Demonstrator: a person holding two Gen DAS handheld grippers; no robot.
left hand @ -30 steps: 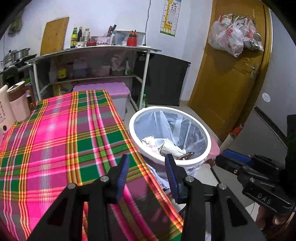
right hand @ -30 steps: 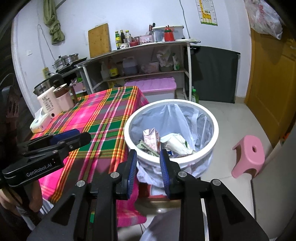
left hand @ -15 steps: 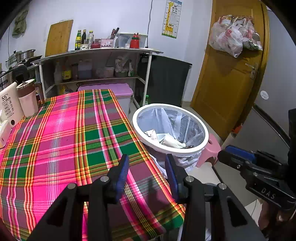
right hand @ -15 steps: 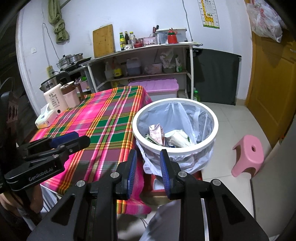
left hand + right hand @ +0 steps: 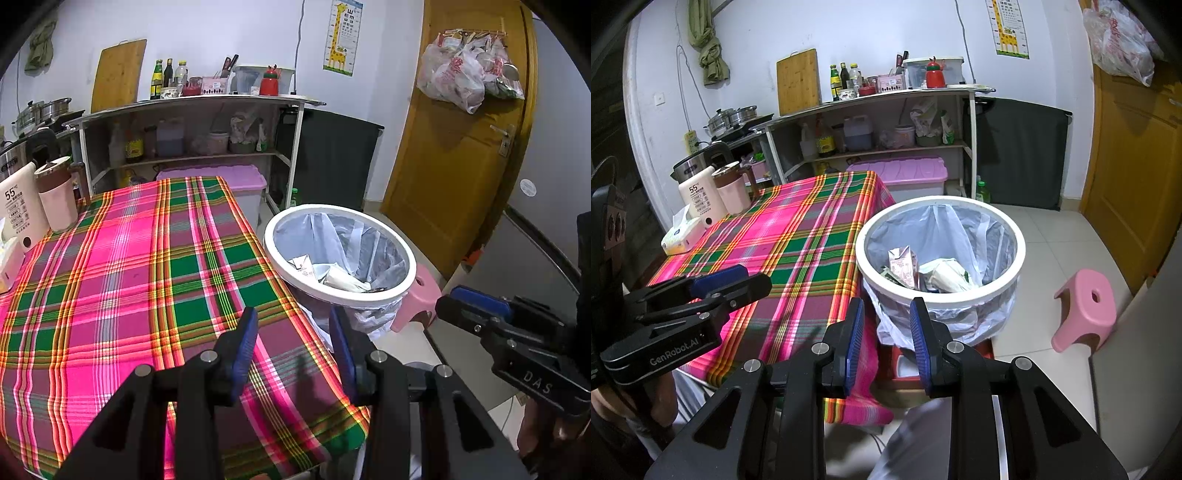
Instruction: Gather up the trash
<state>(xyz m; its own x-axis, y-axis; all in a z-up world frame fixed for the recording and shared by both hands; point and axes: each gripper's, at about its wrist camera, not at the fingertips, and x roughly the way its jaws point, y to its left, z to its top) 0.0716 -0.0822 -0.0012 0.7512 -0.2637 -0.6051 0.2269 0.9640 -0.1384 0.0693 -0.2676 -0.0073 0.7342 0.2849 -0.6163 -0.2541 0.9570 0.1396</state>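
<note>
Trash (image 5: 925,271): a crumpled carton, wrappers and paper lie in the bottom of the white bin (image 5: 1015,271), which stands on the floor just beside the right edge of the table (image 5: 122,280). You see only the top layer; the bin's near rim and its bag (image 5: 945,317) hide whatever lies deeper.

Left gripper (image 5: 293,334): your fingers (image 5: 242,345) are spread apart with nothing between them, held above the table's near right corner.

Right gripper (image 5: 886,328): fingers (image 5: 854,341) likewise spread and holding nothing, held off the table's corner and pointing at the bin. In the left view it shows only in part at the right edge (image 5: 495,325), and your hand behind it is cut off.

Tablecloth (image 5: 798,236): pink and green plaid, covering the whole top; the table's legs are hidden under it.

Far left corner of the table: a white bottle (image 5: 701,199) marked 55, a pink jug (image 5: 733,194) and a tissue box (image 5: 681,238) stand close together. The small print on the bottle is too small to read.

Pink stool (image 5: 1086,308): on the floor right of the bin; in the left view the bin hides most of it.

Shelf rack (image 5: 871,122): against the back wall with bottles and tubs, too small to tell apart.

Door (image 5: 454,162): plastic bags (image 5: 465,75) hang from its top, contents unclear.
</note>
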